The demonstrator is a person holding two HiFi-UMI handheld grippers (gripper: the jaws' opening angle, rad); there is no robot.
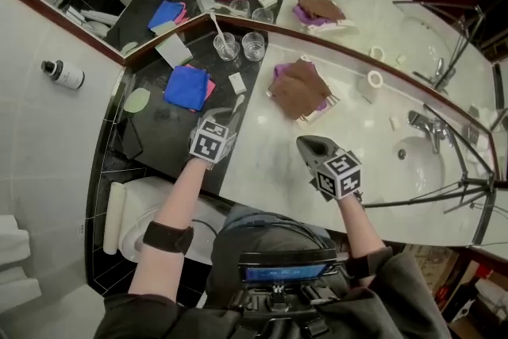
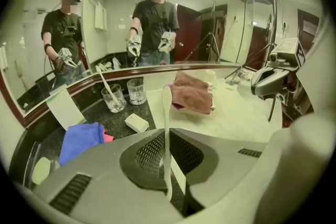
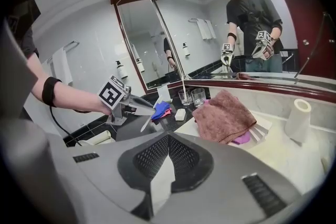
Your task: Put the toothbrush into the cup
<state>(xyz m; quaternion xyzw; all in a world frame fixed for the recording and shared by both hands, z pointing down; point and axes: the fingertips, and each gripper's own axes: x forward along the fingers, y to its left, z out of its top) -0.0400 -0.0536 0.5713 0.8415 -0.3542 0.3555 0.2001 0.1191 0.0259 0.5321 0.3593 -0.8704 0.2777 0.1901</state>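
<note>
Your left tool (image 1: 226, 132) is pinching the toothbrush (image 1: 236, 111) low on its handle, jaws pressed onto it from both sides. In the left gripper view the toothbrush (image 2: 166, 123) runs straight out along the line of the left tool (image 2: 167, 160). Its brush head is at the far end, aimed toward the mirror and the glasses, and its tail sticks out behind the jaws. It is a slim, pale, one-colour brush with a narrow oblong head and a slightly curved handle. You hold it up off the bench (image 1: 270, 159), above the seam between the dark stone and the pale marble.

Ahead of it, by the mirror, stand a glass cup (image 1: 226, 46) with another toothbrush in it and, just beside that, an empty glass (image 1: 253, 46).

Your right tool (image 1: 309, 145) hovers over the marble with its jaws pressed together on nothing (image 3: 167, 157).
</note>
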